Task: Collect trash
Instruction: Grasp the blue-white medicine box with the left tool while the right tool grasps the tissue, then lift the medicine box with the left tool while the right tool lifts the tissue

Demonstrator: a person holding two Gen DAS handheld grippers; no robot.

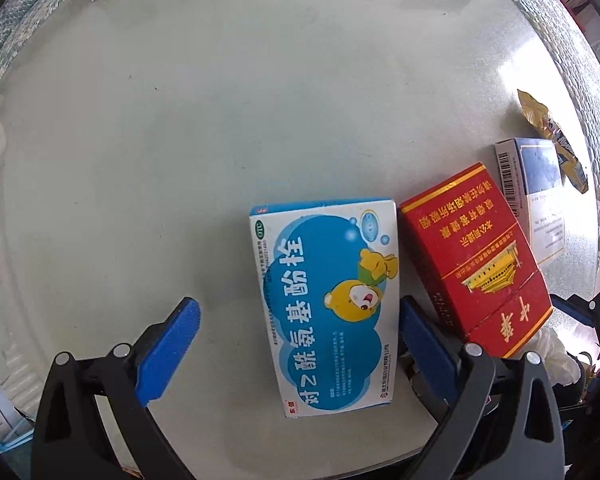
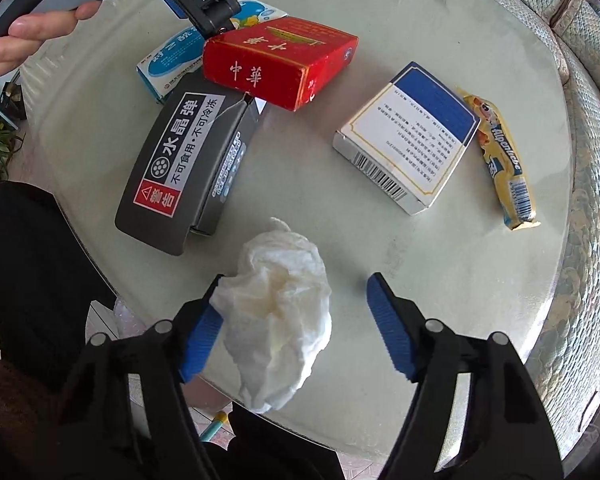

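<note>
Your left gripper has its fingers spread wide around the blue-and-white medicine box, gripping nothing, though the right finger's pad looks to touch its edge; in the right wrist view your own gripper body hides most of that box. To its right, five more pieces lie on the glass worktop: one red carton propped on one grey box, one white-and-blue box, and one yellow candy wrapper. Your right gripper is wide open, holding nothing, with the one crumpled tissue between its fingers, against the left pad.
</note>
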